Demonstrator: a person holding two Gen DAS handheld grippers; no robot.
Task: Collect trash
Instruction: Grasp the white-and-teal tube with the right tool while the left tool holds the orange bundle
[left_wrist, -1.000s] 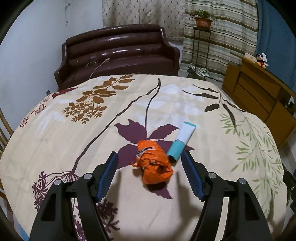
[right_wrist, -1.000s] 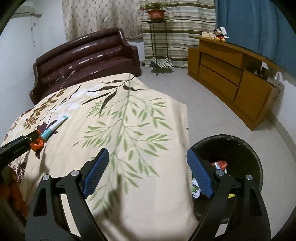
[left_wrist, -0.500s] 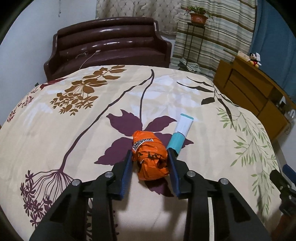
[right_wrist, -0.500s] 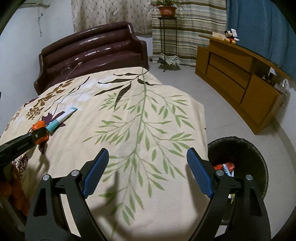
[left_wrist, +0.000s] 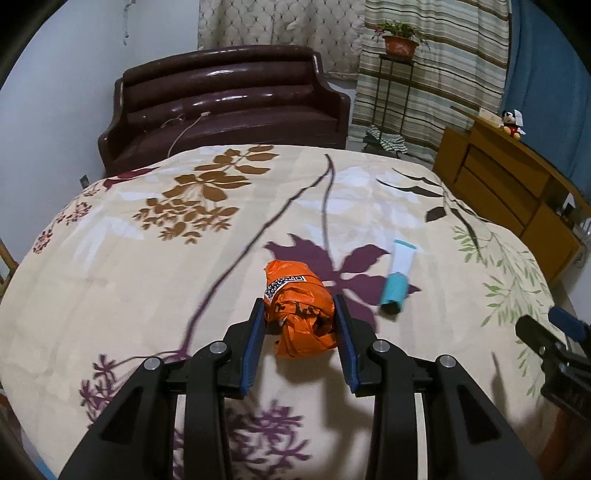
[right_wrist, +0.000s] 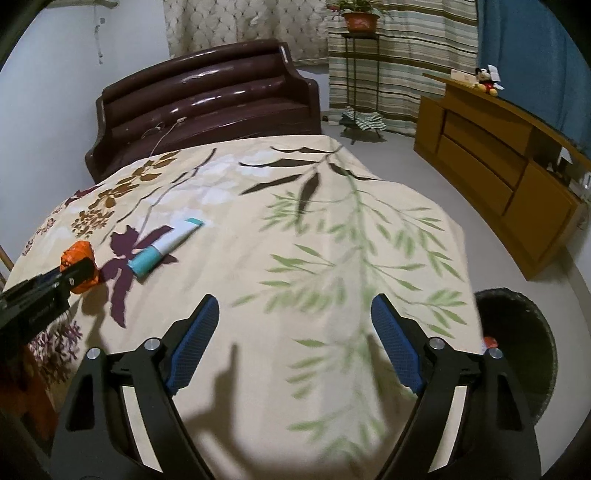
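Orange wrapper (left_wrist: 300, 312) (crumpled) pinched in left tool (left_wrist: 300, 314) — on floral bedspread (left_wrist: 147, 280)

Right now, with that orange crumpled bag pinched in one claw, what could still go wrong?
1. The crumpled orange plastic wrapper is soft; the left claw holds only its sides, so it might slip out on the way to the black round bin.
2. The right claw, empty and closing, is far from the white-and-teal tube and could shove it along the floral bedspread.
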